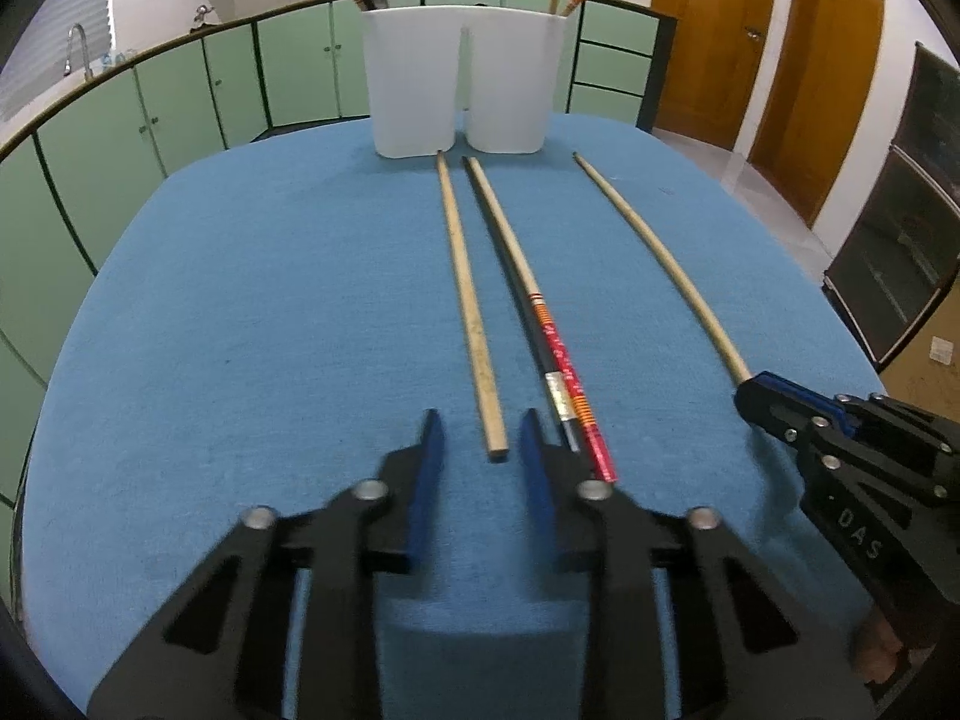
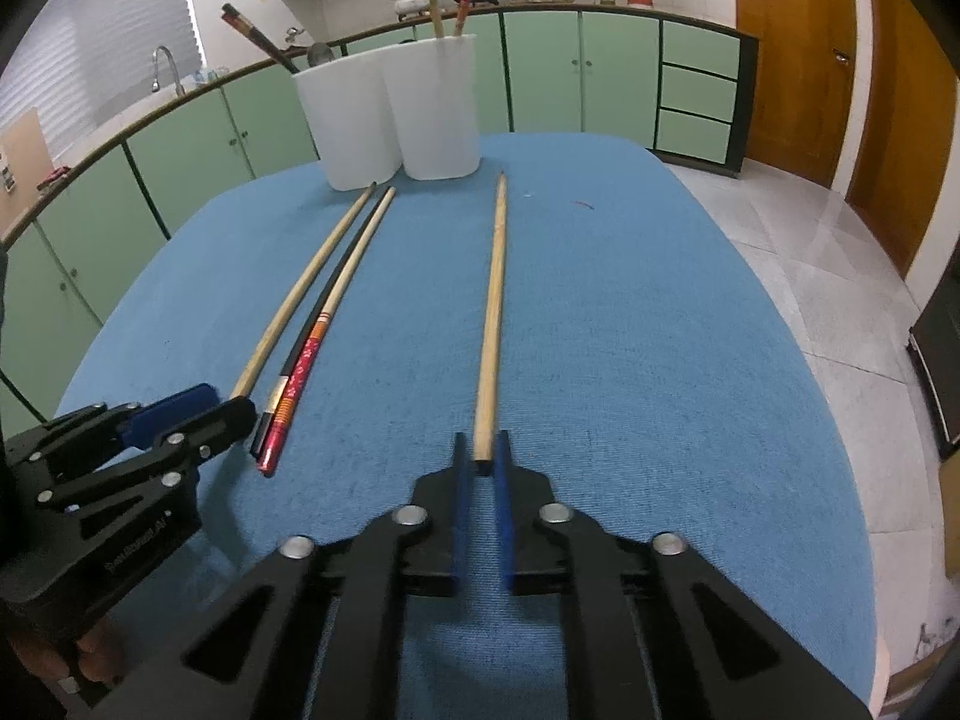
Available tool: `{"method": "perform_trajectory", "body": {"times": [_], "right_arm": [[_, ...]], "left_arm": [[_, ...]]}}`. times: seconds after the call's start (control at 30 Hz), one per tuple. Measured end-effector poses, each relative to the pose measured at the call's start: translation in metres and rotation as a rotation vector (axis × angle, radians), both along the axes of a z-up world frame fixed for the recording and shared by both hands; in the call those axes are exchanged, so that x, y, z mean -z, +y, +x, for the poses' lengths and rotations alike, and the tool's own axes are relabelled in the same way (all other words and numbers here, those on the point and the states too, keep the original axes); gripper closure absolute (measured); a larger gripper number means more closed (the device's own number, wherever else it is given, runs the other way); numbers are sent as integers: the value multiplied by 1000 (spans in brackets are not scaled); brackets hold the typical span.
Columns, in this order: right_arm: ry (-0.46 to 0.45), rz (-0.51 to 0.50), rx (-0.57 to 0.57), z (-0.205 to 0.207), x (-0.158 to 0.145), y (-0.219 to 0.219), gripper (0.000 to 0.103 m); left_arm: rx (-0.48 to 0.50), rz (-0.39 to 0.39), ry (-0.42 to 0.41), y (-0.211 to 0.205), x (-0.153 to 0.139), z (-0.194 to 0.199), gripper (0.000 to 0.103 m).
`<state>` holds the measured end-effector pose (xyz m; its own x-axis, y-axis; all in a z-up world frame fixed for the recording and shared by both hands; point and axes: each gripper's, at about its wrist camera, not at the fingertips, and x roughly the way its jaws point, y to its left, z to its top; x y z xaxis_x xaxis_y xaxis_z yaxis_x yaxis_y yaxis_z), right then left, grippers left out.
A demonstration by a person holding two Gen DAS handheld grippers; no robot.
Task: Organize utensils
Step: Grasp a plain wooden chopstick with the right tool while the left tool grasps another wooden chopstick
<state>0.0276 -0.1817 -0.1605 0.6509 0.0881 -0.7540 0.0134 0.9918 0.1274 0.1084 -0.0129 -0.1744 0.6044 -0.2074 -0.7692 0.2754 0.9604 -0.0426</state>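
Now you are pinching the right-hand plain chopstick [image 2: 492,324] by its near end. The right gripper [image 2: 483,456] is clamping it while it is lying flat on the blue cloth [image 1: 240,300], pointing toward the far white holder [image 1: 414,78]. Your left gripper [image 1: 482,438] is straddling the other plain chopstick [image 1: 471,324] at its near end, jaws narrowly apart, not pressing. Be centring it before closing — the red and black pair [image 1: 558,354] is lying just to its right.

This is a home kitchen. Green cabinets [image 2: 576,66] run under a long counter with a tap [image 2: 165,63], and what look like pots [image 2: 411,0] stand on it.
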Motion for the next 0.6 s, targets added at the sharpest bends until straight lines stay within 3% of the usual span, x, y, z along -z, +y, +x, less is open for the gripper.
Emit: {"method": "perform_trajectory", "body": {"times": [0.07,0.3,0.6], "right_arm": [[0,9,0,0,0,-1,96],[-28,12,-9,-6,-11,-6,96],[-152,4,1,-22,-63,-24,96]], "left_arm": [[5,-12,3,1,0,0,96],[-11,-45,-21,5,-8,-6,97],[-26,-36,-200,15,-73,-25,97]]}}
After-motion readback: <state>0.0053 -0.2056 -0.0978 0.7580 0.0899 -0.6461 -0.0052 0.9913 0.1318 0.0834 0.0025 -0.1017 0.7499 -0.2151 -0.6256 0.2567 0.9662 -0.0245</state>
